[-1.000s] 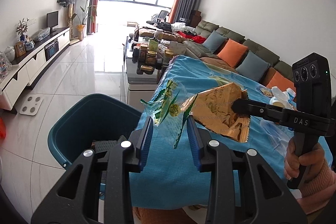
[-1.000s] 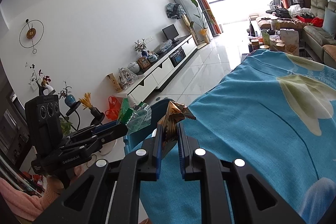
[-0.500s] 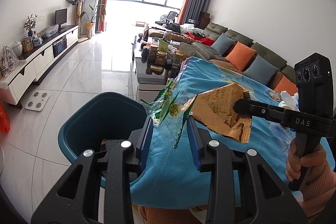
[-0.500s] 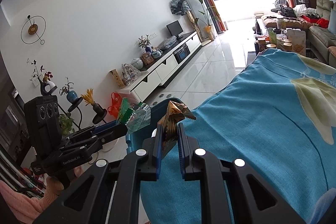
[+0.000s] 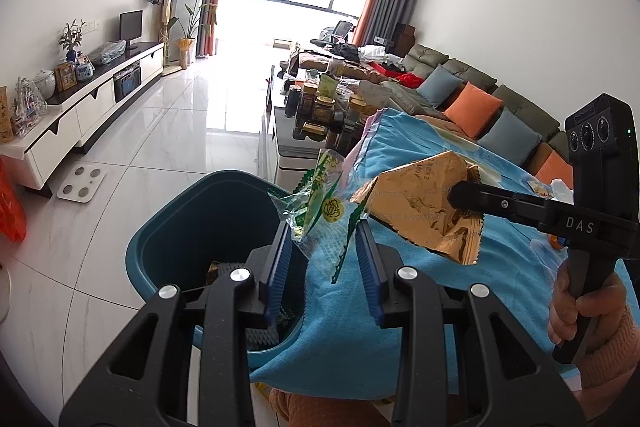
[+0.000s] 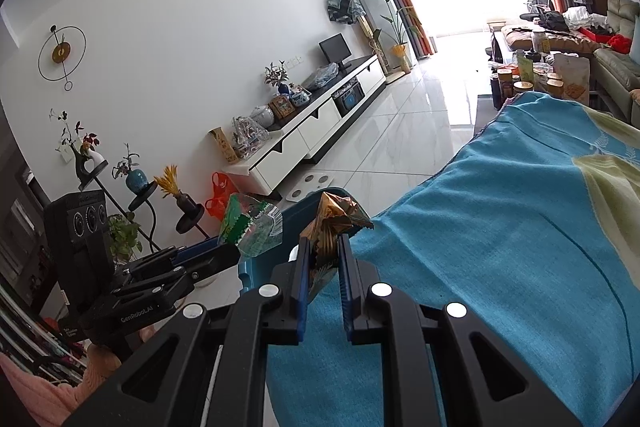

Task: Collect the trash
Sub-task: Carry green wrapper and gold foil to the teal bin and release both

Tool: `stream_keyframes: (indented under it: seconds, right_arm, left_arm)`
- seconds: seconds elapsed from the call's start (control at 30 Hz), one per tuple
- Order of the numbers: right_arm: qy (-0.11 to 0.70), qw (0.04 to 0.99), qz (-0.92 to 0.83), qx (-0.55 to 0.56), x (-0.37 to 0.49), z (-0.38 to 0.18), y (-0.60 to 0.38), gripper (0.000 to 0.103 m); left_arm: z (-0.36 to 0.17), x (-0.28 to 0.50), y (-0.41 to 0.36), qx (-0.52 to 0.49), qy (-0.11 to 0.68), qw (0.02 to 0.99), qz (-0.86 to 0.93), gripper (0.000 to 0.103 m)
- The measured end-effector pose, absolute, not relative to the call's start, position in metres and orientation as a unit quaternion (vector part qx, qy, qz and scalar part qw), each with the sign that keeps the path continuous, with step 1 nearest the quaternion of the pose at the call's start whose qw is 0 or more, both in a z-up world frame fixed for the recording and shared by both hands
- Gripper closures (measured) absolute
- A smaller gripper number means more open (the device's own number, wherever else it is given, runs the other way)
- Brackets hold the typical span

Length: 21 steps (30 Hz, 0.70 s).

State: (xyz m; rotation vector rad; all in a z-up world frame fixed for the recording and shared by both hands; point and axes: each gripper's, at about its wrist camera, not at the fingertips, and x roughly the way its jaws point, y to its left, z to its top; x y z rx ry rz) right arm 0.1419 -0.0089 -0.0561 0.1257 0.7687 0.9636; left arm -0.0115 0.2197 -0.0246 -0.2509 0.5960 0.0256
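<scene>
My left gripper [image 5: 322, 231] is shut on a crumpled green-and-clear wrapper [image 5: 324, 199], held over the near rim of a teal bin [image 5: 192, 227] that has some trash at its bottom. To the right, my right gripper [image 5: 456, 193] is shut on a crinkled gold wrapper [image 5: 420, 211] above the edge of the blue cloth [image 5: 420, 287]. In the right wrist view the gold wrapper [image 6: 336, 215] sticks up between that right gripper's [image 6: 322, 247] pads. There the left gripper [image 6: 234, 251] shows with the green wrapper [image 6: 248, 227] at its tip, beside the bin [image 6: 296, 207].
The blue cloth [image 6: 520, 227] covers a table to the right of the bin. A few scraps [image 5: 556, 187] lie on it behind the right gripper. Beyond stand a coffee table with jars [image 5: 320, 107], a sofa [image 5: 460, 95], a white TV cabinet [image 5: 100, 95] and a floor scale [image 5: 82, 183].
Both wrappers stay gripped. The right gripper has drifted slightly toward the bin, and the left view has swung a little so more of the bin's inside shows.
</scene>
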Motion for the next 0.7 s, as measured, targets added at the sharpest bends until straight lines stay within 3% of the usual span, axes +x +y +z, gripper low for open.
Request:
stream_keyframes:
  seconds: [0.7]
  right_arm:
    - [0.373, 0.806, 0.459, 0.04, 0.153, -0.061, 0.024, 0.091]
  left_arm:
    - [-0.04, -0.003, 0.232, -0.132, 0.304, 0.942, 0.048, 0.07]
